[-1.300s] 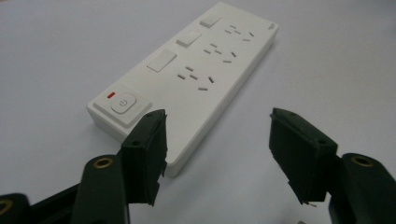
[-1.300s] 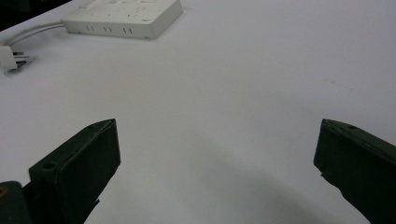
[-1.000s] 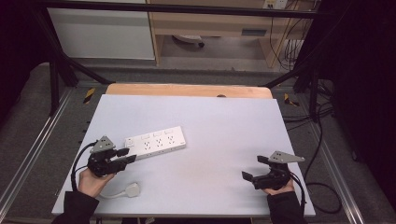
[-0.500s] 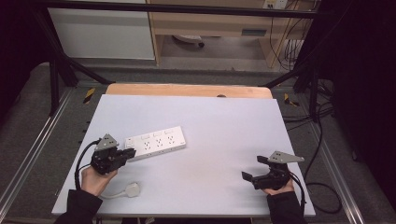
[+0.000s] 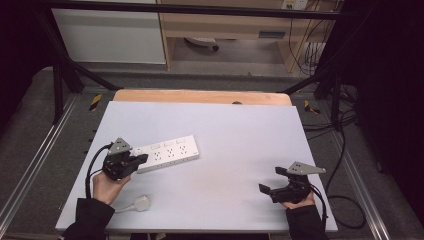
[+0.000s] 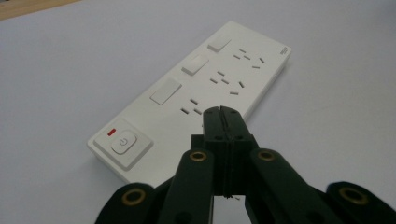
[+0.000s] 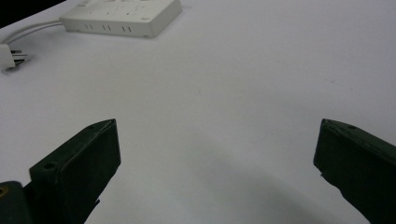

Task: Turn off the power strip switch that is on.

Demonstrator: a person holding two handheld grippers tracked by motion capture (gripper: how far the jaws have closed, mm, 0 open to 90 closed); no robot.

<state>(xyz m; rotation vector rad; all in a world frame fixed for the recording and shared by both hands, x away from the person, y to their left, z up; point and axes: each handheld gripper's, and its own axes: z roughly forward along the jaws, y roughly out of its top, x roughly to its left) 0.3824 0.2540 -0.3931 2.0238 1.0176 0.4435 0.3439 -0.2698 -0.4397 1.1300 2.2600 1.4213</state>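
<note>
A white power strip point(image 5: 167, 153) lies flat on the left half of the white table top point(image 5: 240, 140). Its cable runs toward the person to a white plug point(image 5: 141, 203) near the front edge. My left gripper point(image 5: 136, 161) is shut, and its closed tips rest over the strip's left end. In the left gripper view the gripper point(image 6: 224, 115) holds nothing, its tips above the strip point(image 6: 196, 88) beside the power button point(image 6: 122, 142). My right gripper point(image 5: 272, 183) stands open at the front right, empty and far from the strip. From the right gripper view I see the strip point(image 7: 121, 14) and the plug point(image 7: 9, 56).
A strip of bare wood point(image 5: 200, 96) shows along the table's far edge. Metal frame rails point(image 5: 360, 190) run along both sides, with cables on the floor at the right. Shelving stands behind the table.
My left gripper has shifted a little forward and up along the strip's left end. The strip and the right gripper have stayed where they were.
</note>
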